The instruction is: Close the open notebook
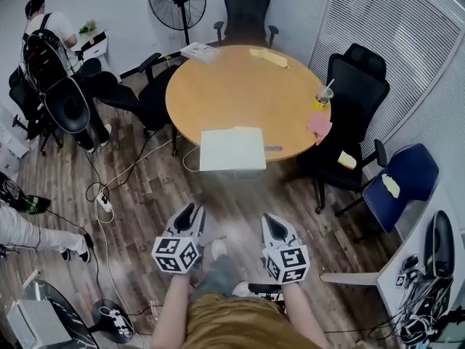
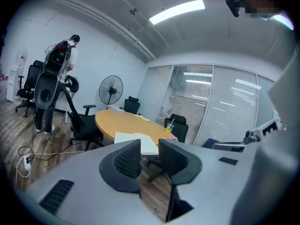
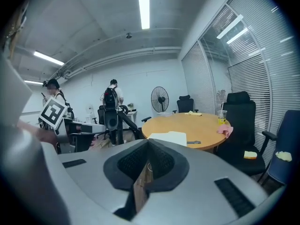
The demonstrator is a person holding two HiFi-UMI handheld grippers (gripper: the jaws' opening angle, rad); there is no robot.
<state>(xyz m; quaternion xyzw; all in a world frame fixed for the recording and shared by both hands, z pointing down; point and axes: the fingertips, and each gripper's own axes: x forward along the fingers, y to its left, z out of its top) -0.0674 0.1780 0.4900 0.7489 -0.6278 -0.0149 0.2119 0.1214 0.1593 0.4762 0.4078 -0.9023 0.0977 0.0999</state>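
**Out ahead: notebook (image 1: 232, 149) open, untouched**

Left gripper (image 1: 190, 211) jaws apart, empty; right gripper (image 1: 272, 220) clenched, empty. Wood floor (image 1: 145, 195) below, office chairs (image 1: 356, 86) around round table (image 1: 218, 93). Notebook lies at table's near edge, well apart from both.

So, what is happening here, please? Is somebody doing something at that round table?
A person stands a little way back from the round table and holds a gripper in each hand. The open notebook lies at the table's near edge, with nothing touching it, and it is not yet closed. The left gripper has its jaws apart with nothing between them. The right gripper is shut and empty. Both point toward the table.
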